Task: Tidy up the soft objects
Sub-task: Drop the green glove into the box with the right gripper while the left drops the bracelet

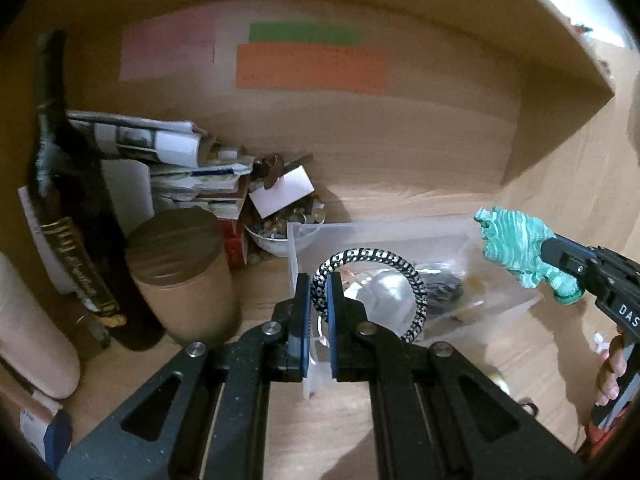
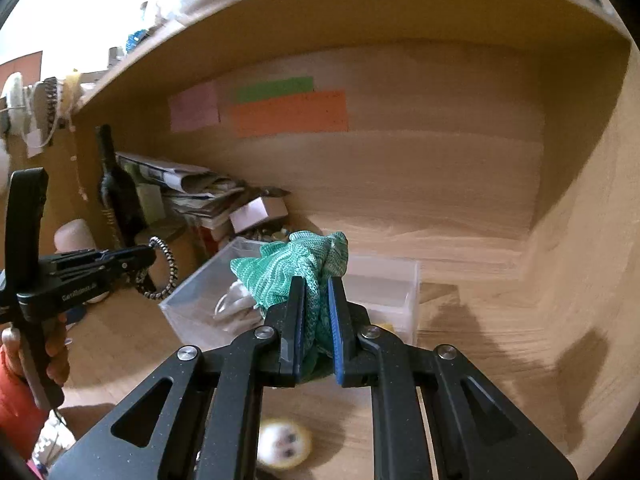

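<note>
My left gripper [image 1: 319,284] is shut on a black-and-white braided loop [image 1: 400,270] and holds it over the near left corner of a clear plastic bin [image 1: 500,316]. It also shows in the right wrist view [image 2: 149,254] with the loop [image 2: 168,268]. My right gripper [image 2: 317,286] is shut on a green knitted cloth [image 2: 288,268], held above the bin [image 2: 400,280]. In the left wrist view the right gripper [image 1: 546,246] holds the cloth [image 1: 516,244] over the bin's right end. The bin holds white and dark soft items.
On the wooden desk, a dark bottle [image 1: 72,208], a brown cylinder tin [image 1: 188,276], stacked papers [image 1: 168,148] and a bowl of small items [image 1: 272,236] stand left. Coloured notes [image 1: 312,68] hang on the back wall. A small round yellowish toy [image 2: 284,444] lies near.
</note>
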